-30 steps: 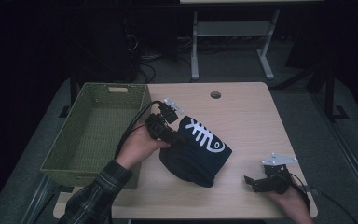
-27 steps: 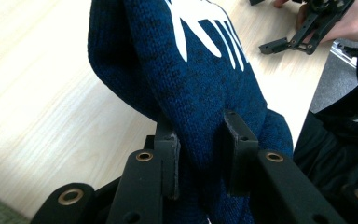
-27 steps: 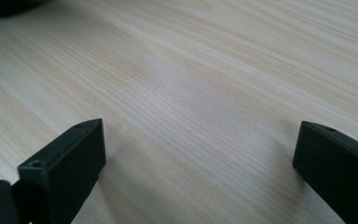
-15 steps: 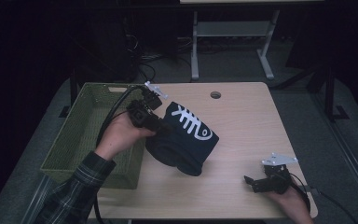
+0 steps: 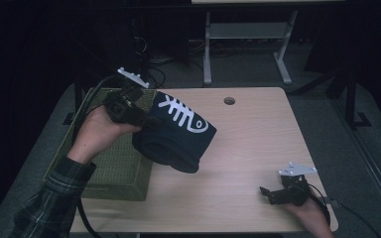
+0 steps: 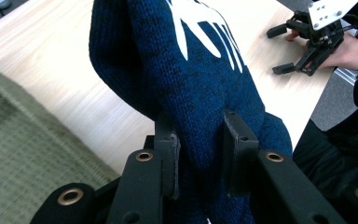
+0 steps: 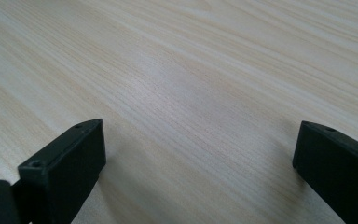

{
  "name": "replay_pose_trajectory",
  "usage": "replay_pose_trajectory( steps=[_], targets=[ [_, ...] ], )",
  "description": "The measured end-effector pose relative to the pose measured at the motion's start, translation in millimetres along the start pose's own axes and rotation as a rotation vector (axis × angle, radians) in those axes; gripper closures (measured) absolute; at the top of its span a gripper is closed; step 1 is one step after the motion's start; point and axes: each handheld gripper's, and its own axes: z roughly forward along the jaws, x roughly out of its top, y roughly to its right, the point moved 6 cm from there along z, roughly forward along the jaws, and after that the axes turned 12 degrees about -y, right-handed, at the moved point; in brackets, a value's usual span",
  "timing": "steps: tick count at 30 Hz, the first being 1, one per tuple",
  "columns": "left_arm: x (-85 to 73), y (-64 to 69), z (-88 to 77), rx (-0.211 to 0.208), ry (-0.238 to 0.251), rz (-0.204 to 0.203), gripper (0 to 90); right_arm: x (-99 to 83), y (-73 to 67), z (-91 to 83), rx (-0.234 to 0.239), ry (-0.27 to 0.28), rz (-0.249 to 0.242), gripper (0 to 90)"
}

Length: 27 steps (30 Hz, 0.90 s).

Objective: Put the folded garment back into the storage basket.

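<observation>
Navy knit hat [image 5: 178, 134] — white fishbone

the garment [image 6: 200, 88] is thick knitted cloth, dark blue, with a coarse, fuzzy rib and a flat white fishbone print [image 5: 181, 115] that looks smoother than the yarn around it. the table [image 7: 205, 70] is pale wood-grain laminate, smooth, with a soft satin sheen. the basket [image 5: 114, 166] is woven green fibre, matt and rough-textured. the left gripper [image 6: 200, 154] has matt black plastic jaws with slightly scuffed edges and brass-coloured metal eyelets; the right gripper [image 5: 270, 194] shows the same dull black plastic, topped by a light grey matt plate [image 5: 296, 169]
</observation>
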Motion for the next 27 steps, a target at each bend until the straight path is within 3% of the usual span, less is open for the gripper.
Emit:
replay_pose_trajectory(
  steps=[17,27],
  targets=[
    [-31.7,-22.6,-54.3,0.057,0.050,-0.079,71.0,0.0,0.0,0.0,0.000,0.000,0.000,2.1],
    [-63.2,-44.0,-76.8,0.076,0.080,-0.161,71.0,0.0,0.0,0.0,0.000,0.000,0.001,2.1]
  ],
)
